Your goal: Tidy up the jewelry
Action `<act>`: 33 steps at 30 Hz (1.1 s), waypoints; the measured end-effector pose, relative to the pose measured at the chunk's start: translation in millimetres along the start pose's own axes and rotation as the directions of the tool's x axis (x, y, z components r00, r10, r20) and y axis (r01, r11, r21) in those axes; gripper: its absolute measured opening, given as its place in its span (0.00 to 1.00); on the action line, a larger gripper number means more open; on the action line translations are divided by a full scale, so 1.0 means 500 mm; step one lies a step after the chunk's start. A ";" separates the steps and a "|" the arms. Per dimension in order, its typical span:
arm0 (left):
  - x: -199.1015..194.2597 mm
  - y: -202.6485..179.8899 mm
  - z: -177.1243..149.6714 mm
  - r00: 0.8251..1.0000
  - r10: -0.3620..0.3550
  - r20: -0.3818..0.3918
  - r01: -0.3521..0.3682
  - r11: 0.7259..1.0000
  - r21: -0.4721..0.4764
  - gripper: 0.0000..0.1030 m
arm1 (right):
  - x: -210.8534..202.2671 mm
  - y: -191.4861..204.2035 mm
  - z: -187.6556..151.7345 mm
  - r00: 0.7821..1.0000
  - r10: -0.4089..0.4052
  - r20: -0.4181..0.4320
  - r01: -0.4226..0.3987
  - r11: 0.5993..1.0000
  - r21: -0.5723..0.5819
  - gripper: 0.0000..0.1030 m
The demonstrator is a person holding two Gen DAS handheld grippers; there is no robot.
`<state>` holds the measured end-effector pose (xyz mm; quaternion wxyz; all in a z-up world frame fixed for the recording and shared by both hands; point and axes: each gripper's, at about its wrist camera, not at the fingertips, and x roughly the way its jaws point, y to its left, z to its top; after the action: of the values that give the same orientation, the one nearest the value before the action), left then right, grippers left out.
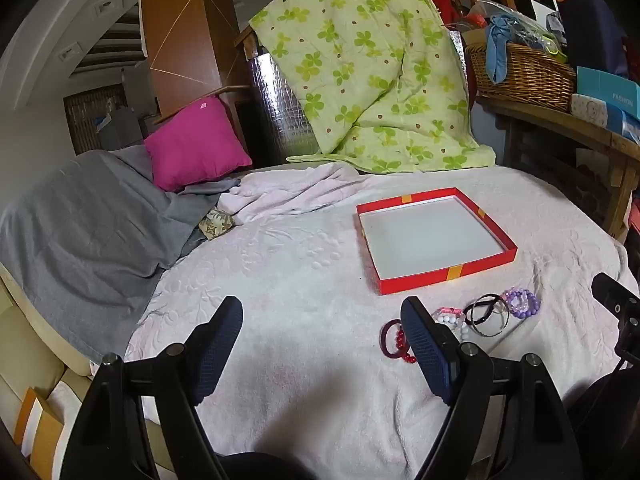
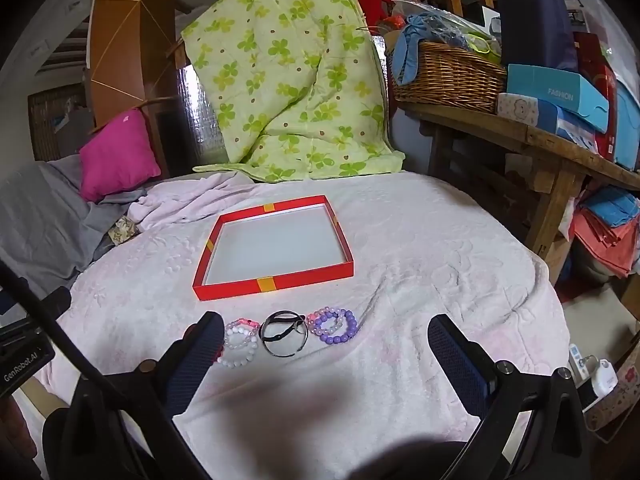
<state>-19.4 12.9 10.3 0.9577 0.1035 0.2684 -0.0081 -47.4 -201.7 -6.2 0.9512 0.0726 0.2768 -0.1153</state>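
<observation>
A shallow red box (image 1: pixel 444 278) (image 2: pixel 276 282) with a white floor lies open on the pale pink blanket. In front of it lies a row of bracelets: purple beads (image 1: pixel 522 303) (image 2: pixel 334 325), black and silver bangles (image 1: pixel 489 314) (image 2: pixel 285 333), white and pink beads (image 1: pixel 450 317) (image 2: pixel 240 340), and a red bead bracelet (image 1: pixel 394 340), partly behind my left gripper's finger. My left gripper (image 1: pixel 322 320) is open and empty, left of the row. My right gripper (image 2: pixel 326 338) is open and empty, just short of the row.
A grey cover (image 1: pixel 80 232) and a magenta cushion (image 1: pixel 196 142) lie at the left. A green clover quilt (image 1: pixel 372 68) hangs behind. A wooden bench (image 2: pixel 520 132) at the right carries a wicker basket (image 2: pixel 448 74) and boxes.
</observation>
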 end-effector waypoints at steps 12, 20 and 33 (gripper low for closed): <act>0.006 -0.003 -0.002 1.000 -0.005 -0.010 0.005 1.000 0.006 0.79 | 0.010 -0.012 -0.002 1.000 0.000 0.003 0.000 1.000 0.002 1.00; 0.011 0.002 0.002 1.000 -0.008 -0.018 0.008 1.000 0.006 0.79 | 0.014 -0.010 0.001 1.000 -0.001 0.004 0.001 1.000 0.009 1.00; 0.025 0.001 0.004 0.999 -0.008 -0.034 0.009 1.000 0.017 0.79 | 0.023 -0.010 0.001 1.000 -0.002 0.024 0.002 1.000 0.015 1.00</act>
<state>-7.7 13.3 5.9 0.9520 0.1105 0.2852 -0.0128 -38.9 -208.7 -12.5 0.9538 0.0781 0.2644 -0.1194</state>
